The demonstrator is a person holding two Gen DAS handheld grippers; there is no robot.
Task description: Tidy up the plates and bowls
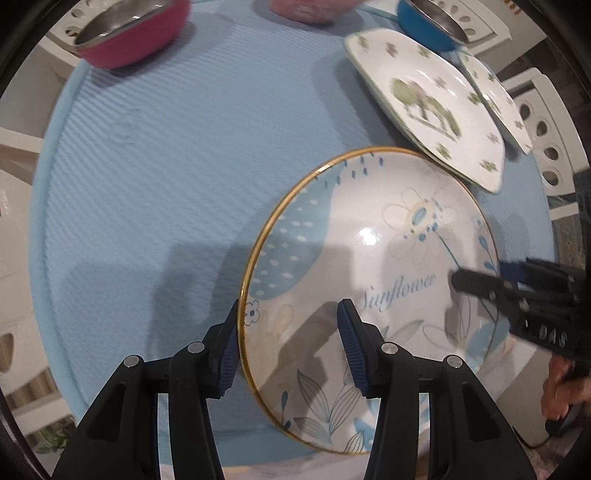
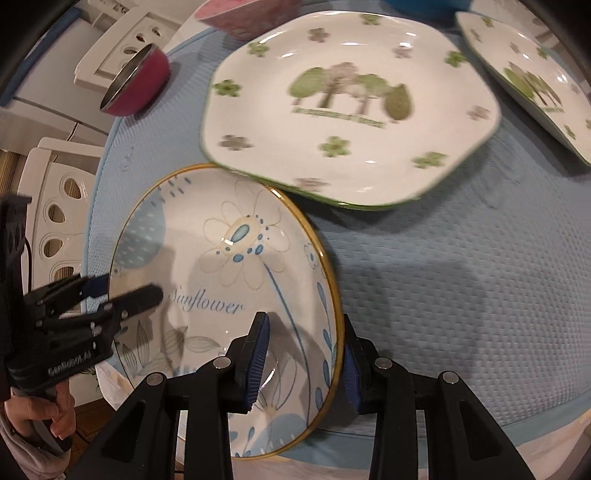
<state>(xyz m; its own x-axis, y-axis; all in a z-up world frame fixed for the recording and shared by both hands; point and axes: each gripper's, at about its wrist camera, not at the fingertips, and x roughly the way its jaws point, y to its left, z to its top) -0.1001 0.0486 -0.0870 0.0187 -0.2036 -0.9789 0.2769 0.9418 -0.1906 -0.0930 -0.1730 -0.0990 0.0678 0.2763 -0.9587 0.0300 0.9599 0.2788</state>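
Little looks sorted yet: both the left claw (image 1: 288, 343) and right claw (image 2: 303, 354) stand open astride opposite rims of the sunflower plate (image 2: 221, 266) on the table (image 2: 443, 277), while tree plates (image 2: 351, 110) and bowls (image 1: 133, 33) lie scattered.

We see a round gold-rimmed "Sunflower" plate (image 1: 369, 258) lying on the blue mat, its far edge tucked under a white tree-print plate (image 1: 424, 103). A second tree-print plate (image 2: 532, 77) sits beyond; pink bowl (image 1: 129, 33) and blue bowl (image 1: 428, 26) rest at the far edge.
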